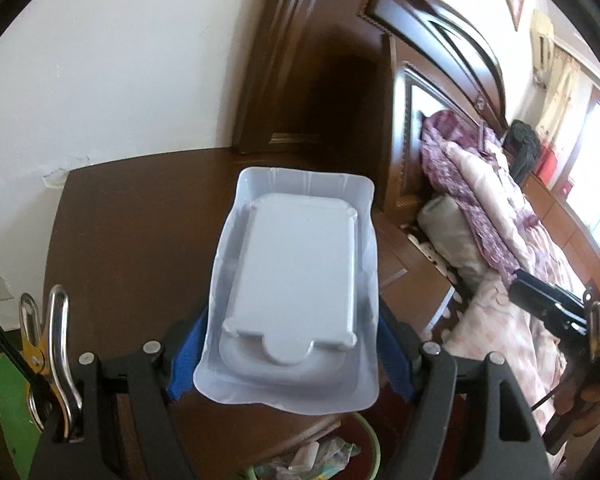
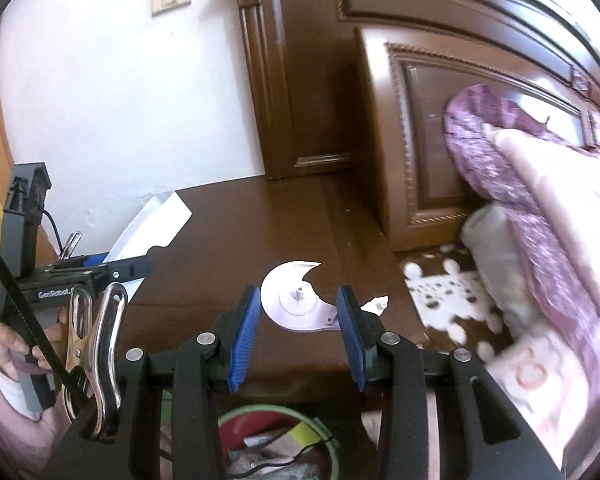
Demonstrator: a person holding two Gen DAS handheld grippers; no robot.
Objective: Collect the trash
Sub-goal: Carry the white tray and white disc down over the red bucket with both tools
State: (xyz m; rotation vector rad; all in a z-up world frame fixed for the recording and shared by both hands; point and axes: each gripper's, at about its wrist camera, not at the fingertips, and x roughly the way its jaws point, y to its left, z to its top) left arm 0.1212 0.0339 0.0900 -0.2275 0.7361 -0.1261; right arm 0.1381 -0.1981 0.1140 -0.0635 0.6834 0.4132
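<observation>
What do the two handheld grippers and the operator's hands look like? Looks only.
Both grippers, left gripper and right gripper, are black linkage frames with silver pivot pins and ribbed blue finger pads. "GenRobot" lettering marks the left one's side. Metal spring clip and black cable beside each. Pink sleeve on the left hand.

White tray (image 1: 292,280); dark brown nightstand (image 1: 140,220); purple floral quilt (image 2: 540,184).

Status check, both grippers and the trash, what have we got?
Left gripper shut on white plastic tray, held above the nightstand. Right gripper open, fingers either side of broken white plastic piece. Trash bin below. Nothing blocking.
</observation>
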